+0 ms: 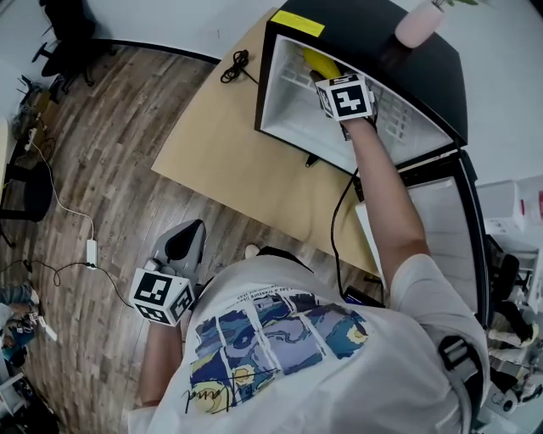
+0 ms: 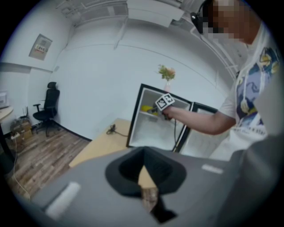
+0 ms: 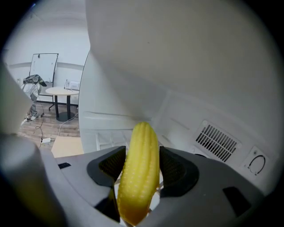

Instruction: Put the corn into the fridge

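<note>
The yellow corn (image 3: 140, 173) stands lengthwise between the jaws of my right gripper (image 3: 138, 165), which is shut on it. In the head view the right gripper (image 1: 327, 78) reaches inside the open black mini fridge (image 1: 293, 110), and the corn (image 1: 319, 61) shows at the upper shelf. White fridge walls (image 3: 177, 66) and a rear vent (image 3: 217, 142) surround the corn. My left gripper (image 1: 183, 247) hangs low over the floor beside the person, shut, with nothing in it. From the left gripper (image 2: 144, 177) view, the fridge (image 2: 148, 131) is farther off.
The fridge stands on a wooden table (image 1: 229, 161), its door (image 1: 445, 225) swung open to the right. A pink vase (image 1: 417, 24) sits on top. A black cable (image 1: 235, 66) lies on the table. Office chair (image 1: 64, 34) and floor cables (image 1: 91, 252) are at left.
</note>
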`<action>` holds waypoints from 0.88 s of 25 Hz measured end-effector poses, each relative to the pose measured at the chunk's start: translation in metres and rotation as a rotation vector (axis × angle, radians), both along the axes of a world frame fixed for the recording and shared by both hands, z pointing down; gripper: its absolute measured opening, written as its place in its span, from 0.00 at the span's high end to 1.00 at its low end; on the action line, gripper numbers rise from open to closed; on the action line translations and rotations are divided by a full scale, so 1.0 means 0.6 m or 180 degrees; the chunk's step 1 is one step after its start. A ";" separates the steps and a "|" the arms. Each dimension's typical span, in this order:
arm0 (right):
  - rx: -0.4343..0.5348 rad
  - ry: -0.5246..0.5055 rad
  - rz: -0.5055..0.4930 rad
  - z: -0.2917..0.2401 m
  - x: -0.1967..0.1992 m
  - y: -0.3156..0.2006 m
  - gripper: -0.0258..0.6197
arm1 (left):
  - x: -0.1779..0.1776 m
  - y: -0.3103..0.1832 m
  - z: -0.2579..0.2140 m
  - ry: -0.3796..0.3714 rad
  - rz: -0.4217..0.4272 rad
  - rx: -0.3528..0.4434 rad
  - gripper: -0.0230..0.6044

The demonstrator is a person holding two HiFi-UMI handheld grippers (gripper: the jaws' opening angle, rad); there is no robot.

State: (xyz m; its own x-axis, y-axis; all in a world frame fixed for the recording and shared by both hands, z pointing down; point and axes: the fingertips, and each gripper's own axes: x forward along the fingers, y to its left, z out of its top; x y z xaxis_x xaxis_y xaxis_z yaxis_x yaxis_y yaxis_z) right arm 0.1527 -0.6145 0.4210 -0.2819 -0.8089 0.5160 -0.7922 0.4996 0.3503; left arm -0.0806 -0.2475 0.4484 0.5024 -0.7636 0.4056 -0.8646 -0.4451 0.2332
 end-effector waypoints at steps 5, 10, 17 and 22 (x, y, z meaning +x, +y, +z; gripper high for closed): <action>0.0023 -0.0052 -0.0004 -0.001 0.002 0.002 0.60 | -0.002 0.004 0.002 0.0003 0.0002 -0.0007 0.95; 0.0049 -0.0058 -0.0007 -0.001 0.000 0.006 0.59 | -0.005 0.008 0.002 0.0004 -0.0001 -0.0004 0.95; 0.0115 -0.0097 0.0058 -0.010 0.005 0.012 0.58 | -0.010 0.015 -0.003 0.0001 0.0019 0.0016 0.95; 0.0135 -0.0114 0.0087 -0.015 0.007 0.023 0.58 | -0.014 0.024 -0.004 0.0009 0.0036 0.0012 0.95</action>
State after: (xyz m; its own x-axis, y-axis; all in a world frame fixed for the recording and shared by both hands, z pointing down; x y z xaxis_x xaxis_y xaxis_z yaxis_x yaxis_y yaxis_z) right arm 0.1566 -0.6007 0.4122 -0.2770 -0.8375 0.4711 -0.8178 0.4629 0.3420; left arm -0.0893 -0.2328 0.4462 0.5121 -0.7594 0.4013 -0.8589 -0.4557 0.2338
